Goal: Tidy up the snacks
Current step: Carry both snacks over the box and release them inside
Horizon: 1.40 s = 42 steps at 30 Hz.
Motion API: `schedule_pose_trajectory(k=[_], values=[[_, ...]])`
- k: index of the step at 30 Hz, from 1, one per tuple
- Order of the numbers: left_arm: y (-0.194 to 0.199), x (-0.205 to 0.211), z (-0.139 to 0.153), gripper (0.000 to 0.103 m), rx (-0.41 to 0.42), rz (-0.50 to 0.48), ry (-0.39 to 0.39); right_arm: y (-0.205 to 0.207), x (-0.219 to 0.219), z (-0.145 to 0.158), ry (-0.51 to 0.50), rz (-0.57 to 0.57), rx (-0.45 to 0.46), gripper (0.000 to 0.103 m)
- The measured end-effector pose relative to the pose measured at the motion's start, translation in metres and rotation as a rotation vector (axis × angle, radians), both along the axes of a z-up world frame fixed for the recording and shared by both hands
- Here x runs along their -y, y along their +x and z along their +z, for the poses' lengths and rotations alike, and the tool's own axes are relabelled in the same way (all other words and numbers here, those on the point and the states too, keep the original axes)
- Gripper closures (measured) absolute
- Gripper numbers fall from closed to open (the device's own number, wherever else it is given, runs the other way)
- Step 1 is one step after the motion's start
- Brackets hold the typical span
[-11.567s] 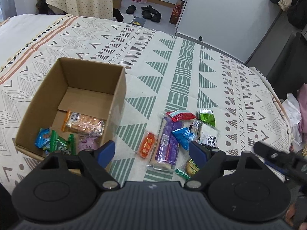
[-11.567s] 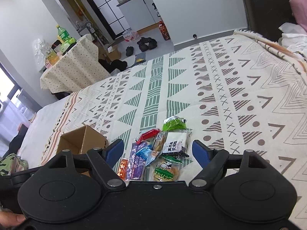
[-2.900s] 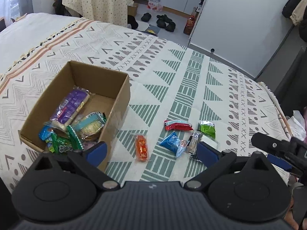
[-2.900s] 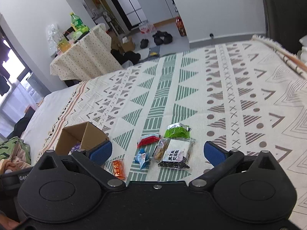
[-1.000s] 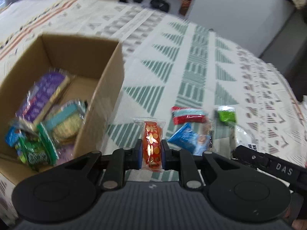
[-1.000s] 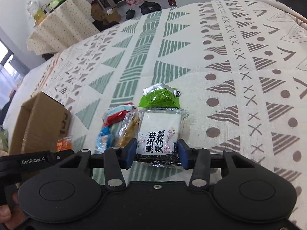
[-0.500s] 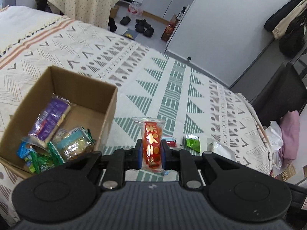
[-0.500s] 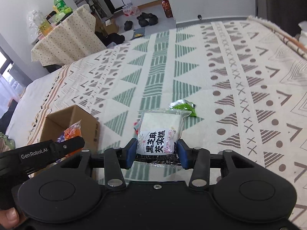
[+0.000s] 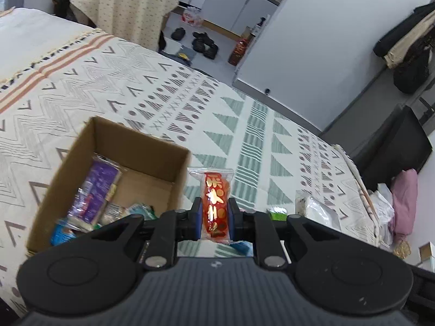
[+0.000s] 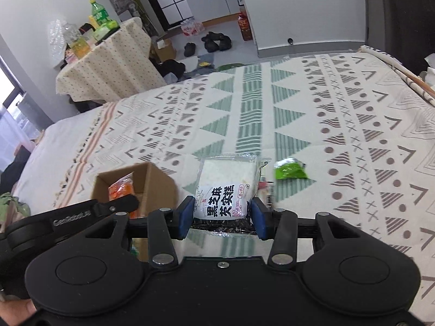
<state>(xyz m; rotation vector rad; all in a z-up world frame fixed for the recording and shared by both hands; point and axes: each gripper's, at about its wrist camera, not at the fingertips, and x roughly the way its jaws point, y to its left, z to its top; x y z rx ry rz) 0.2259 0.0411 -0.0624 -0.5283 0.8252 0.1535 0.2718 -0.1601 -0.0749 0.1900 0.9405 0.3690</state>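
Note:
My left gripper is shut on a red-orange snack packet, held in the air just right of the cardboard box. The box holds a purple packet and several other snacks. My right gripper is shut on a white packet with black print, held above the bed to the right of the box. In the right wrist view the left gripper and its orange packet are over the box. A green packet lies on the bedspread.
The patterned bedspread covers the bed. A blue packet lies below the left gripper. A black chair and pink clothes stand at the right. A covered table with bottles and shoes lie beyond the bed.
Both grippers closed on their packets one second ago and lifted them. Since then the left has carried the orange packet toward the box, and the right has moved the white packet up and leftward.

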Motion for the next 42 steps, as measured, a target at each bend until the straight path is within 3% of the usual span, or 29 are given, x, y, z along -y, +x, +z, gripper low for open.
schedule_pose_trajectory(k=[12, 26, 32, 38, 42], values=[[-0.006, -0.059, -0.006, 0.086, -0.013, 0.099, -0.061, -0.007, -0.063, 0.008, 0.005, 0.091, 0.026, 0.059], [-0.002, -0.123, -0.045, 0.085, -0.058, 0.200, -0.238, 0.004, -0.130, -0.008, 0.014, 0.120, -0.024, 0.059], [0.001, -0.139, -0.060, 0.072, -0.078, 0.227, -0.301, 0.016, -0.155, -0.018, -0.020, 0.136, -0.045, 0.059], [0.000, -0.147, -0.066, 0.052, -0.099, 0.300, -0.283, 0.026, -0.170, -0.031, -0.048, 0.133, -0.075, 0.059], [0.002, -0.143, -0.064, 0.040, -0.099, 0.305, -0.244, 0.032, -0.171, -0.034, -0.064, 0.126, -0.075, 0.051]])
